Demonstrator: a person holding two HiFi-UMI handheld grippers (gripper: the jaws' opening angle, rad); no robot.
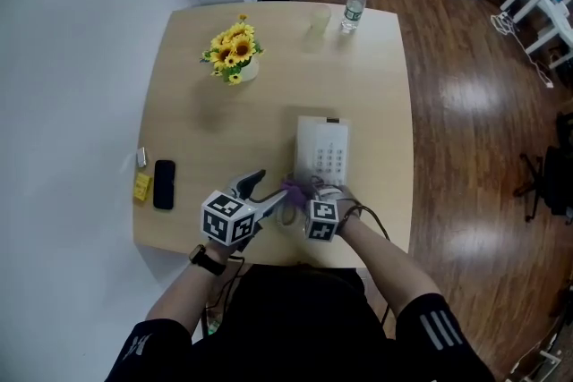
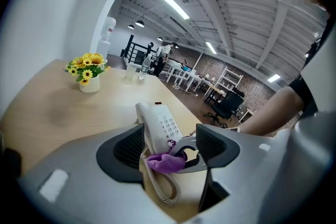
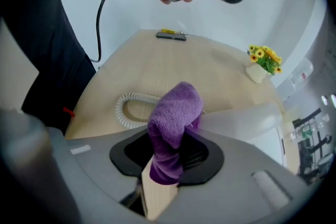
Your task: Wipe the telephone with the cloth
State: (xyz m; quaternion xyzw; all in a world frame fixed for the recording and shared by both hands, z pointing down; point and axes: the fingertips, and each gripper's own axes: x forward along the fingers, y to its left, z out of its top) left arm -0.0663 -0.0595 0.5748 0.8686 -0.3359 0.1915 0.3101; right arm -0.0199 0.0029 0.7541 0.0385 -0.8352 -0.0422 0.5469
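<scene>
A white telephone (image 1: 322,149) lies on the wooden table (image 1: 206,130), right of the middle and near the front edge. In the right gripper view its handset (image 3: 247,117) lies just past the jaws, and its coiled cord (image 3: 131,106) loops to the left. My right gripper (image 1: 301,193) is shut on a purple cloth (image 3: 174,126), which bunches up at the telephone's near left corner. My left gripper (image 1: 269,190) is open beside it. Between its wide jaws show the cloth (image 2: 165,161) and the telephone (image 2: 159,126).
A vase of sunflowers (image 1: 235,51) stands at the table's far left. A water bottle (image 1: 354,6) and a clear cup (image 1: 319,19) stand at the far edge. A black smartphone (image 1: 164,183) and a small yellow item (image 1: 141,185) lie at the left edge.
</scene>
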